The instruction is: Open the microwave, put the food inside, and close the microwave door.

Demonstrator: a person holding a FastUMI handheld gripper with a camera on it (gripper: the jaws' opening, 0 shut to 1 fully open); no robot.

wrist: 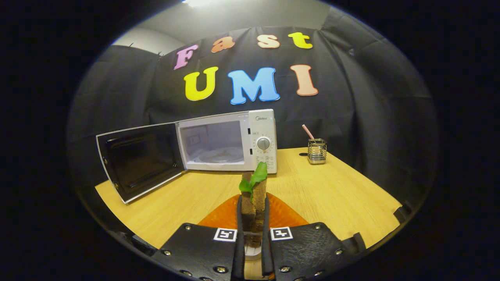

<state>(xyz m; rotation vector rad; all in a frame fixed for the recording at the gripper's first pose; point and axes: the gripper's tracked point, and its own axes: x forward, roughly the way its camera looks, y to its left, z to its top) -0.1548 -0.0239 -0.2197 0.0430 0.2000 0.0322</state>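
On the worktop (332, 191), toward its far edge, I see one microwave (226, 140) with its door (140, 160) swung fully open to the left, hinged on that side. The cavity is lit and pale; one round turntable plate (218, 155) lies on its floor, nothing on it that I can make out. One round dial (263, 143) sits on the control panel at the microwave's right.

Right of the microwave, well apart from it, stands one small wire-mesh holder (316, 150) containing one striped straw (308, 132), which leans up and to the left. A small dark round spot (303, 154) lies on the wood just beside the holder; I cannot tell what it is.

Gripper (253, 218): my two fingers are clenched on the food (254, 195), one on each side, both pressing on it. The food is a brown sandwich-like piece, held upright between the fingers, with green leaf (256, 177) sticking out at its top. I count one food item, one leaf cluster. It stands in line with the microwave's lower right corner, still outside the cavity and well short of it.

Under the food and fingers lies one orange plate (285, 214), on the wood. A small white object (252, 251) shows low between the fingers; too hidden to identify
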